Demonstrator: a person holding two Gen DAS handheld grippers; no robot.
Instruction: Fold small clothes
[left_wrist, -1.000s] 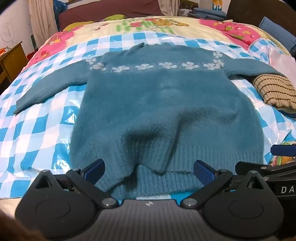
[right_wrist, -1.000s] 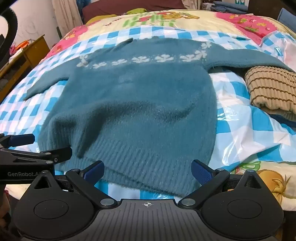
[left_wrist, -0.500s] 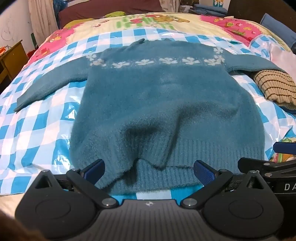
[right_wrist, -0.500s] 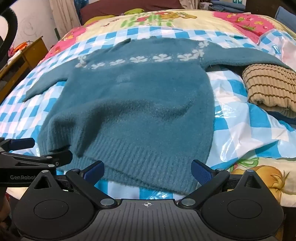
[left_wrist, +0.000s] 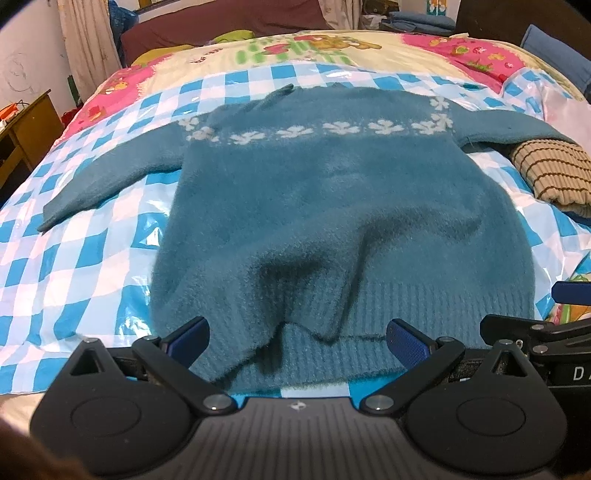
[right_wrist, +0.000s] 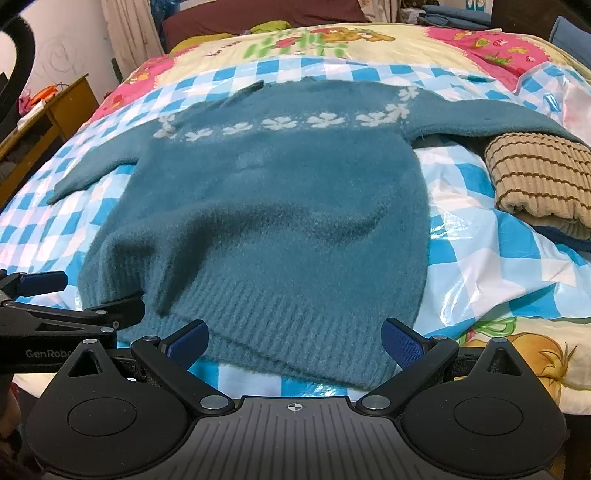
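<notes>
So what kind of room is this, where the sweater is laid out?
Most likely a bedroom in a home. The teal sweater lies spread on a bed with a cartoon-print bedspread, under a blue-and-white checked plastic sheet. A wooden side table stands beside the bed, and a curtain hangs behind.

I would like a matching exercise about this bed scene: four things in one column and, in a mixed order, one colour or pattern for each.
Things:
1. sweater
2. folded garment
3. plastic sheet
4. gripper pads

Colours:
A. blue and white checks
B. teal with white flowers
C. dark blue
D. beige with brown stripes

Pairs: 1-B, 2-D, 3-A, 4-C
</notes>
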